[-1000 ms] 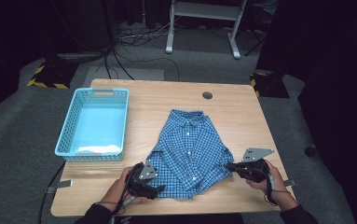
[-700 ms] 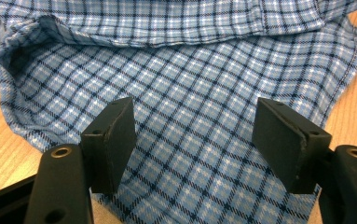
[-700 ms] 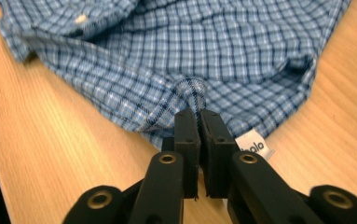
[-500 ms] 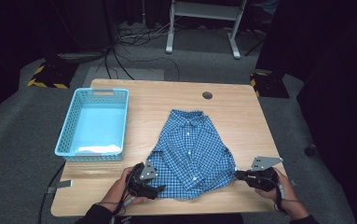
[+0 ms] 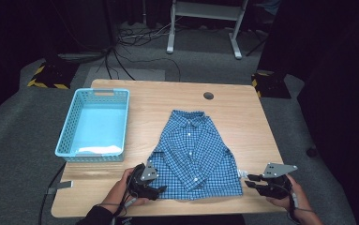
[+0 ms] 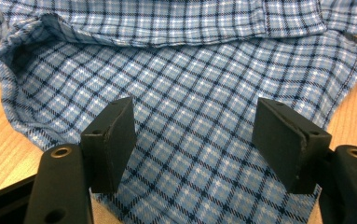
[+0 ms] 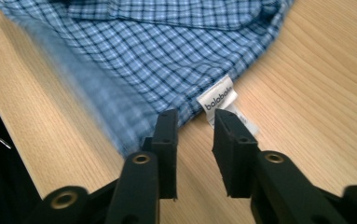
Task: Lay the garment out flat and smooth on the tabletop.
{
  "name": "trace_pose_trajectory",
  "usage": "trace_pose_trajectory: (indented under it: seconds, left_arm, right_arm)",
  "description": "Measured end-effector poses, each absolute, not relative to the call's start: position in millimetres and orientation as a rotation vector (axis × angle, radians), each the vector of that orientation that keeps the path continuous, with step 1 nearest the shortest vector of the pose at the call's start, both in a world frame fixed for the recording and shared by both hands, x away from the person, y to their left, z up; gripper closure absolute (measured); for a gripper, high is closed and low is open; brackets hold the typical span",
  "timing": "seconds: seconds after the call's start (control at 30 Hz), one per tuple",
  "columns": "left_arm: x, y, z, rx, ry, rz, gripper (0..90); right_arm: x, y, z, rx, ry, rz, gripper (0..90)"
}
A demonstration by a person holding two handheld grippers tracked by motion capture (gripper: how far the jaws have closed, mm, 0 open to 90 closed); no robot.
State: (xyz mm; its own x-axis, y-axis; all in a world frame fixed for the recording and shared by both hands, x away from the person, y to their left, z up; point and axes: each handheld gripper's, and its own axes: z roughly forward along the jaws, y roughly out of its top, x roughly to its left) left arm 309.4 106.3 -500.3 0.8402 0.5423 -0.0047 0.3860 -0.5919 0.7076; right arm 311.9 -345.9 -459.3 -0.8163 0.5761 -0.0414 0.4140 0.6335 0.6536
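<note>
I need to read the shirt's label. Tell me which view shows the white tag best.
The right gripper view: the white tag sits close up at the shirt edge, its print readable, just beyond the right gripper. In the high view it is a tiny white speck. The left gripper view shows plaid cloth.

In the left gripper view the shirt runs past the top edge, collar and far half cut off. In the right gripper view its near hem blurs, and the smaller print on the white label is too small to read. In the high view the basket holds something pale, too small to identify.
</note>
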Motion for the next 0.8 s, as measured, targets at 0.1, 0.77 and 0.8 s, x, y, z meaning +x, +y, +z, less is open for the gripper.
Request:
trace_pose_trajectory:
  seconds: [0.1,0.77,0.8]
  left_arm:
    - [309.4,106.1,-500.3,2.275,0.674,0.273,29.9]
    - [304.3,64.1,-472.8,2.291,0.576,0.299,28.3]
    - [304.2,56.8,-472.6,2.305,0.553,0.301,28.3]
  right_arm:
    - [312.6,-350.8,-460.2,0.845,2.589,0.944,65.4]
    - [333.5,-282.7,-462.6,0.726,2.588,0.948,49.8]
    - [335.7,-276.9,-461.9,0.713,2.589,0.958,49.7]
